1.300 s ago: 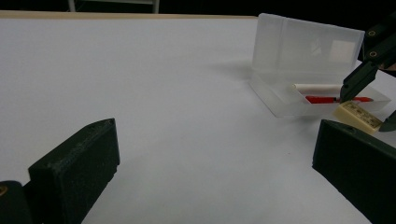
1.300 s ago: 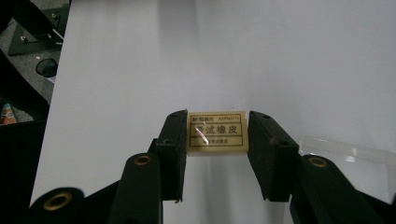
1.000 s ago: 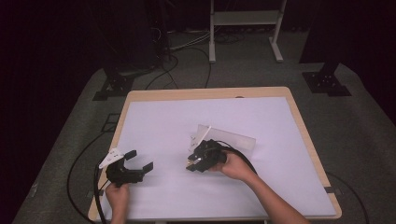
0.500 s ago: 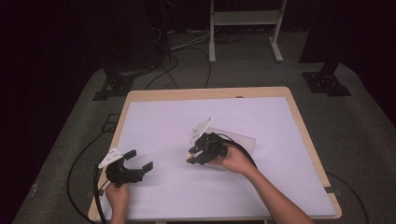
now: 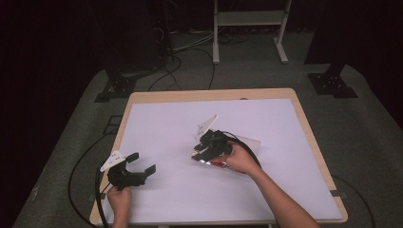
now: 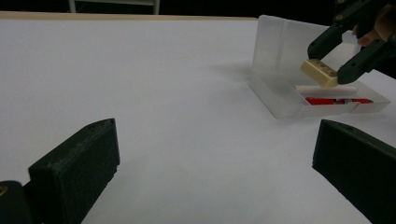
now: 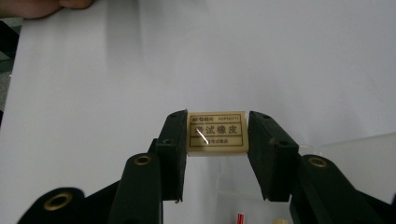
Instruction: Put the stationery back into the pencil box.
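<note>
A cream eraser with a printed label is clamped by its two ends in my right gripper. From the left gripper view, that eraser hangs tilted just above a translucent plastic case. The case's lid stands up, and a red pen and a white stick lie inside. From above, my right gripper is over the case near the table's middle. My left gripper rests at the front left, open and holding nothing.
The white tabletop has a wooden edge at the far side. Cables trail on the grey floor to the left. A white stand and dark equipment bases are beyond the table.
My right gripper has risen slightly and shifted a little toward the far side, carrying the eraser above the case. The left gripper has stayed put.
</note>
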